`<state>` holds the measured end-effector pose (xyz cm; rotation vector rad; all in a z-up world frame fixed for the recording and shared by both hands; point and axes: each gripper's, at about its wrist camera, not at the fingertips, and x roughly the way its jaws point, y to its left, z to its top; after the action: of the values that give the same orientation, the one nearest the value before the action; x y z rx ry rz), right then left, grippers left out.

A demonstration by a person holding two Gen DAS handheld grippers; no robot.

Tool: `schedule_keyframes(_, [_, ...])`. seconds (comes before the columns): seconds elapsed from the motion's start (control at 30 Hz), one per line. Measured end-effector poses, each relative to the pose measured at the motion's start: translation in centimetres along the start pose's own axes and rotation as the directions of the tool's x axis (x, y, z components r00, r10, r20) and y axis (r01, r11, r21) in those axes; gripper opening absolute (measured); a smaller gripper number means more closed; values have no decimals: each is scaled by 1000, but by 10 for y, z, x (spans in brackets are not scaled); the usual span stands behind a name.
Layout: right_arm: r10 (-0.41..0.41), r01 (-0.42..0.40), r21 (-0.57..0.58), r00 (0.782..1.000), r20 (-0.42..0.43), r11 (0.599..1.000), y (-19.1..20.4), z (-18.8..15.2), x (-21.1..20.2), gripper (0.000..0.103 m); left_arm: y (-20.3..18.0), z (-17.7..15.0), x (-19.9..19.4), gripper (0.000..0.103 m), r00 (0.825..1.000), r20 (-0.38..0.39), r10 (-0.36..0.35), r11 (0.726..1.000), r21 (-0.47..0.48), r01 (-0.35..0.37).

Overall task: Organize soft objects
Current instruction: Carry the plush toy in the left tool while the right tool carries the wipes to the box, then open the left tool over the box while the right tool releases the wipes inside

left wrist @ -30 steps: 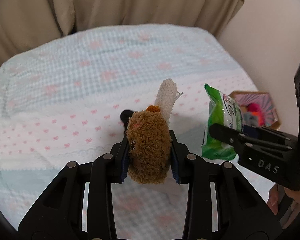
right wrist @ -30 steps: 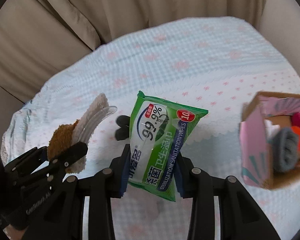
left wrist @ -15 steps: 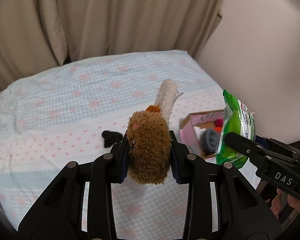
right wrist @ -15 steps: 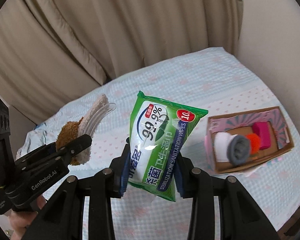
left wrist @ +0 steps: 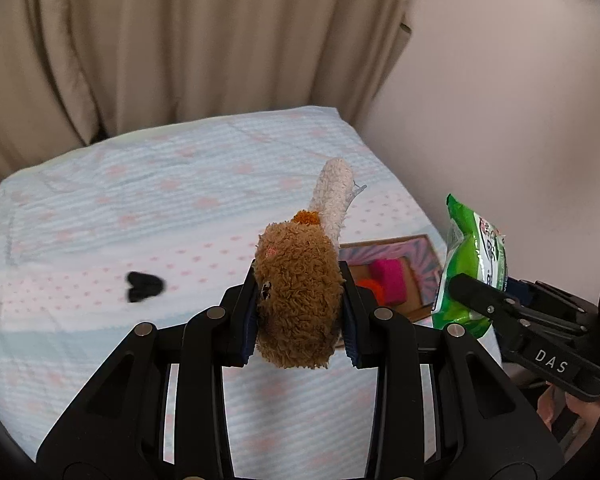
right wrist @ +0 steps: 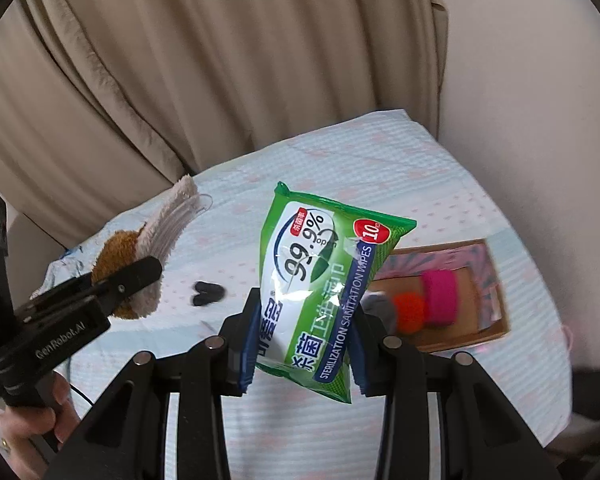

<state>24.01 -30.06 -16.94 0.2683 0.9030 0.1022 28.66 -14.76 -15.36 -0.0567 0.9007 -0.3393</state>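
My left gripper [left wrist: 300, 316] is shut on a brown plush toy [left wrist: 298, 296] with a cream strip sticking up, held above the bed; it also shows in the right wrist view [right wrist: 120, 264]. My right gripper [right wrist: 304, 336] is shut on a green pack of sanitation wipes [right wrist: 320, 280], seen edge-on in the left wrist view [left wrist: 470, 268]. A cardboard box [right wrist: 488, 320] with a pink patterned lining lies on the bed at the right, partly hidden behind the held things. It holds a pink roll [right wrist: 440, 296], an orange pom [right wrist: 410, 310] and a grey item [right wrist: 380, 306].
A small black object [left wrist: 144, 282] lies on the light blue and pink patterned bedspread [left wrist: 140, 208]. Beige curtains [left wrist: 180, 48] hang behind the bed and a plain wall [left wrist: 500, 100] stands at the right. The bed's right edge runs close to the box.
Both grippers have risen and drawn back with their loads still held. The bed looks smaller and the box has come into fuller view at the right.
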Motion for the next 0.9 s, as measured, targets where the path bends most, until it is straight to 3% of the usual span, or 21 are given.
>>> schedule_keyframes(0.3, [-23, 23, -3, 997, -80, 1000, -118, 18, 31, 35, -84, 8, 88, 31, 996, -92, -8, 1000, 0, 8])
schedule_keyframes(0.5, [-33, 29, -29, 984, -176, 999, -169, 16, 81, 35, -106, -1, 162, 31, 979, -204, -7, 1000, -23, 2])
schedule_keyframes(0.67, [-25, 19, -25, 971, -240, 999, -193, 5, 114, 35, -107, -12, 223, 31, 949, -314, 12, 999, -28, -22])
schedule_keyframes(0.9, [-25, 21, -15, 949, -316, 1000, -215, -18, 162, 35, -100, -37, 293, 31, 895, -445, 21, 999, -29, -38])
